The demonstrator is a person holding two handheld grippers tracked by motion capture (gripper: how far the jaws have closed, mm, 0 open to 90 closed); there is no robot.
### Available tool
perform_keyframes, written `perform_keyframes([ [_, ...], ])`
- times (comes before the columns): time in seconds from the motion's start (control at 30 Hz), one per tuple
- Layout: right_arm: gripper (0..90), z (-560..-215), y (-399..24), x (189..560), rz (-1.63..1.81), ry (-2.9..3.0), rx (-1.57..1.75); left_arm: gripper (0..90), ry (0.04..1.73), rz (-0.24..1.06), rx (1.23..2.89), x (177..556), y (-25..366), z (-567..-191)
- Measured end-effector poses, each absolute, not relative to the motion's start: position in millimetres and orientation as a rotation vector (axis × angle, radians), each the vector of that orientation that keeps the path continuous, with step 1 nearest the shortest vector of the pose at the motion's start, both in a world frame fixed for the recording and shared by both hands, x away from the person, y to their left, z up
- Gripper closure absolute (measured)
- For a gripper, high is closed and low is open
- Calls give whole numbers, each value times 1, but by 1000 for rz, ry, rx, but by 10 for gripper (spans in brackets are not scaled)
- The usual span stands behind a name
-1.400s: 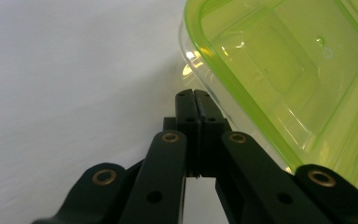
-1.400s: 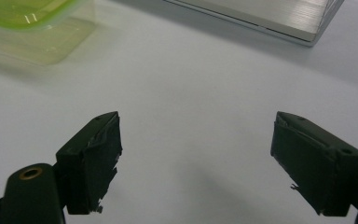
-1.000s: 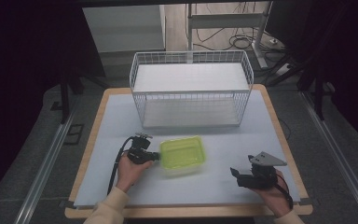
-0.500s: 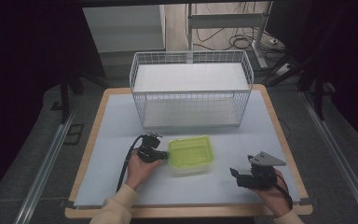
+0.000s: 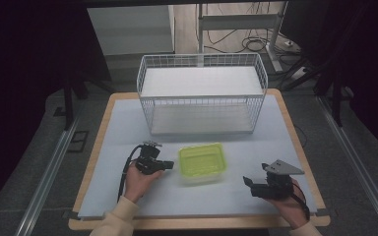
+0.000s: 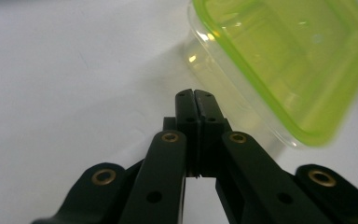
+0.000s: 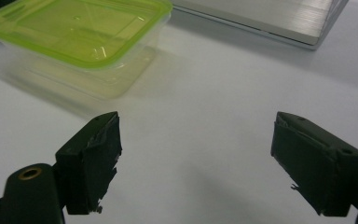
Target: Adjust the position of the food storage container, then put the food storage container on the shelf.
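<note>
A wide table [image 5: 128, 206] with a pale surface carries everything, and at its far side stands a white wire basket [image 5: 202, 93]. Nearer to the person, about in the middle of the table, rests a clear plastic container with a green lid [image 5: 201, 162], lid on, lying flat in front of the basket and apart from it. The left gripper [image 5: 170, 165] is just beside the left edge of the container; in the left gripper view its jaws are pressed together with nothing between them. The right gripper [image 5: 247, 182] is to the right of the container, near the front edge, and its jaws are spread wide over bare table
</note>
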State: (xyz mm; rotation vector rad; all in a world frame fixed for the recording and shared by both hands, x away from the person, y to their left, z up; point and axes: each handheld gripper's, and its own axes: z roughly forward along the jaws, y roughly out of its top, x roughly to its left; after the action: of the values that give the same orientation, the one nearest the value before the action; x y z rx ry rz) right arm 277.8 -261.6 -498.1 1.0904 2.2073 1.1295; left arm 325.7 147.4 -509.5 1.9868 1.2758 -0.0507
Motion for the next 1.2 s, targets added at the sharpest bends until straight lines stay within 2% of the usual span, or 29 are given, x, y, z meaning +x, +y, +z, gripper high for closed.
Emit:
perform_keyframes([
  [0.3,163,-500,-258,278,1161,2227,1075,863,1222,-58,1897,302,163,-493],
  [0.33,164,-500,-259,279,1165,2229,1077,822,1215,-55,1893,301,163,-492],
  [0.43,175,-499,-260,280,1188,2240,1089,618,1214,-39,1852,295,163,-488],
  [0.53,188,-498,-261,283,1214,2257,1113,494,1222,-66,1827,293,164,-485],
  [0.93,284,-484,-246,311,1330,2375,1233,395,1238,-136,1767,290,168,-485],
  [1.2,318,-478,-230,337,1363,2448,1286,386,1267,-165,1746,294,167,-490],
])
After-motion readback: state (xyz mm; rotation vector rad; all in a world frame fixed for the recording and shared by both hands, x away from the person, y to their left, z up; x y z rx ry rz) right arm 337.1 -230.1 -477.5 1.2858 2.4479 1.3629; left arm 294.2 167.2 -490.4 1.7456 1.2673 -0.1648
